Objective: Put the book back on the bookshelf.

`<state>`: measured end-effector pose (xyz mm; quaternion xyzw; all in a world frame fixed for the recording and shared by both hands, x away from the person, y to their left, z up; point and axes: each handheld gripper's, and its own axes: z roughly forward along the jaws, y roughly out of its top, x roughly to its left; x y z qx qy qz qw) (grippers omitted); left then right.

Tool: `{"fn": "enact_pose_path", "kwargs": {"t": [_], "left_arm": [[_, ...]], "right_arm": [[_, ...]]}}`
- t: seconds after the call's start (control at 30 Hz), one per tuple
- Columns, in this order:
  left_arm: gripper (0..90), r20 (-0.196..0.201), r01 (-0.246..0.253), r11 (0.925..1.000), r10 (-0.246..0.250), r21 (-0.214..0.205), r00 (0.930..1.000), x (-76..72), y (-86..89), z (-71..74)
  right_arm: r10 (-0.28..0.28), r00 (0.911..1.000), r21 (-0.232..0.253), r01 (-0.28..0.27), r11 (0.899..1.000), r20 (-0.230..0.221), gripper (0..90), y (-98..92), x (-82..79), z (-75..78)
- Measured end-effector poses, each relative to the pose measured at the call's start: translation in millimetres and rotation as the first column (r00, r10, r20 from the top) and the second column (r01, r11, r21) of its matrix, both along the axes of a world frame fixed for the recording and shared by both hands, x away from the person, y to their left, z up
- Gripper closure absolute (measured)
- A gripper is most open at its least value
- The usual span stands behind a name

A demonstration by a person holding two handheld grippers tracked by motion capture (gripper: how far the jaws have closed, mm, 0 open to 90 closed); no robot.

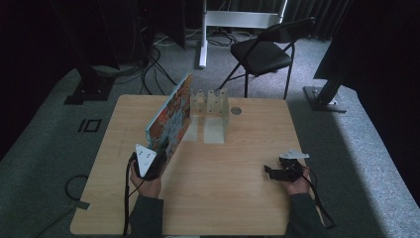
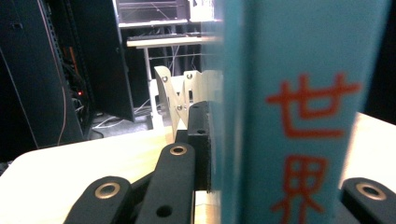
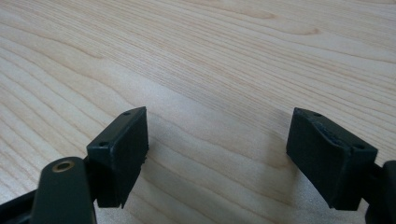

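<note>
Clamping a teal book [image 2: 299, 112] lettered 世界 in red, the left hand-held gripper [image 1: 154, 159] grips its spine; the right hand-held gripper [image 3: 238, 158] rests released above the tabletop [image 3: 210, 60].

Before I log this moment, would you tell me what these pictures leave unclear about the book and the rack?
- Book: left gripper view is so close that the spine blurs and the frame edges cut off its title.
- Left tool: high view, its grey plate hides where the pads meet the book.
- Rack: high view, the book's upright cover hides its left side; slots too small to count.
</note>
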<state>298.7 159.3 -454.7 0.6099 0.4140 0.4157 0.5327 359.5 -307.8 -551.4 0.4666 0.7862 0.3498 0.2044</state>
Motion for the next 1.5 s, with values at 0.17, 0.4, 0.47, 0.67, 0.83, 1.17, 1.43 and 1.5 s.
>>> {"fn": "enact_pose_path", "kwargs": {"t": [0.17,0.4,0.47,0.67,0.83,1.17,1.43,1.5], "left_arm": [[80.9,0.001,-0.015,0.9997,0.015,-0.018,0.9999,3.4,-1.9,0.6],[80.9,0.001,-0.028,0.999,0.028,-0.034,0.9996,8.1,-3.7,3.0],[80.9,0.002,-0.036,0.9986,0.036,-0.038,0.9993,9.1,-4.7,3.3],[80.9,-0.009,-0.057,0.9967,0.056,-0.058,0.9984,13.8,-7.4,3.5],[80.9,-0.011,-0.075,0.9947,0.075,-0.07,0.9972,17.2,-9.5,2.4],[80.9,-0.019,-0.095,0.9929,0.094,-0.07,0.9954,24.2,-12.8,-0.4],[80.9,-0.018,-0.118,0.9911,0.117,-0.062,0.9929,29.6,-15.3,-1.1],[80.9,-0.022,-0.123,0.9895,0.122,-0.076,0.9923,31.6,-15.2,-0.5]], "right_arm": [[0.0,1.0,0.0,0.0,1.0,0.0,20.7,0.0,0.0,0.0],[0.0,1.0,0.0,0.0,1.0,0.0,20.7,0.0,0.0,0.0],[0.0,1.0,0.0,0.0,1.0,0.0,20.7,0.0,0.0,0.0],[0.0,1.0,0.0,0.0,1.0,0.0,20.7,0.0,0.0,0.0],[0.0,1.0,0.0,0.0,1.0,0.0,20.6,0.0,0.0,0.0],[-0.001,1.0,0.001,0.001,1.0,0.0,20.7,0.1,0.0,0.0],[0.0,1.0,0.001,0.0,1.0,0.0,20.7,0.0,0.0,0.0],[0.001,1.0,0.0,-0.001,1.0,0.0,20.7,0.0,0.0,0.0]]}}
